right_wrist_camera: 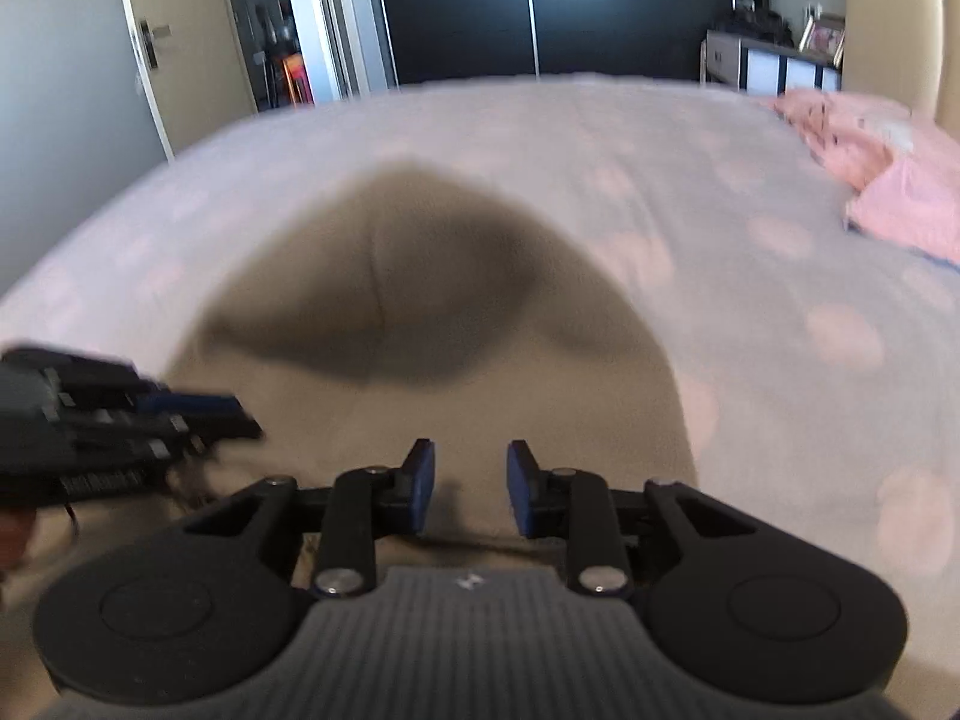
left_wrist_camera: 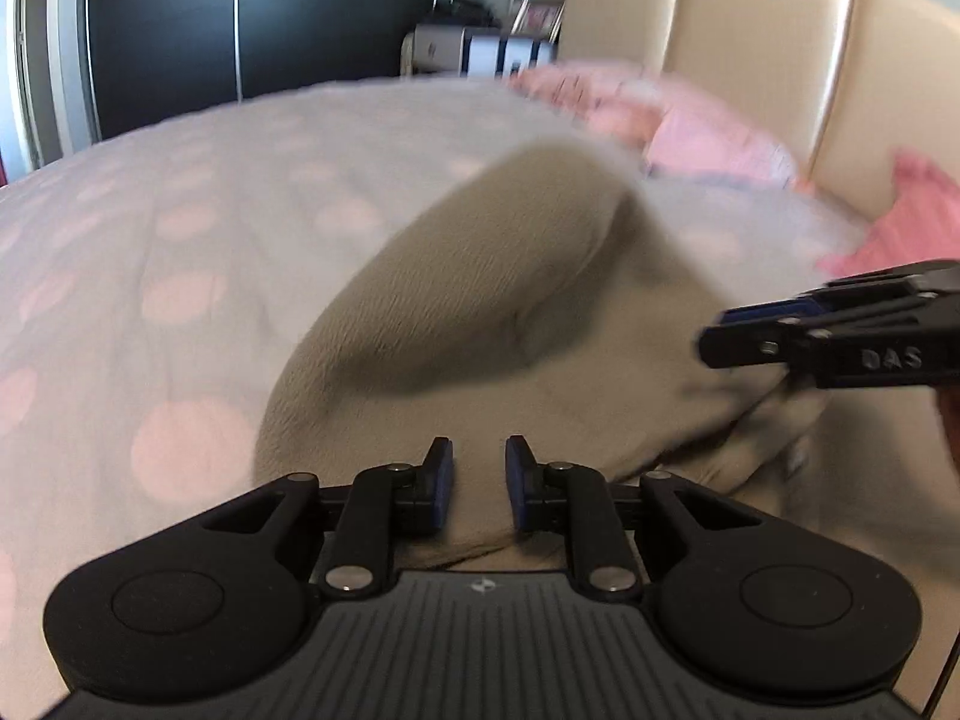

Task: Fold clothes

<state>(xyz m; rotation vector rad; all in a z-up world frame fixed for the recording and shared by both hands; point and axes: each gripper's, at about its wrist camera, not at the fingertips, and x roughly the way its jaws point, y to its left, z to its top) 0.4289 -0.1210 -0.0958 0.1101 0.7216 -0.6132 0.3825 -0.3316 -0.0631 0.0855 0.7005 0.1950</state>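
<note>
the left gripper (left_wrist_camera: 478, 480) sits low over the near edge of the beige garment (left_wrist_camera: 480, 300), its blue pads spread apart with cloth lying under the gap rather than pinched in it, so it reads as released; the right gripper (right_wrist_camera: 465, 486) looks the same in its own view, pads parted above the near hem of the beige garment (right_wrist_camera: 420, 312), nothing clamped between them. the two tools are close together, each seen from the side at the edge of the other's view, the right one just touching or hovering over a bunched corner of cloth, and blur makes it hard to tell which. the garment lies on the bed cover (left_wrist_camera: 150, 228), a pale sheet with pink dots, and a raised billow in its middle casts a dark shadow, which suggests the fabric is not lying flat. to do this step well, i judge each tool should close on one near corner only, taking a single layer, then both should lift level and carry the edge forward together so the fold line stays straight; the billow may trap a crease if it is not smoothed. further off, pink clothes (right_wrist_camera: 888, 180) rest near the cream headboard (left_wrist_camera: 780, 30), well apart from the work, and a dark wardrobe (right_wrist_camera: 540, 6) stands beyond the bed.
</note>
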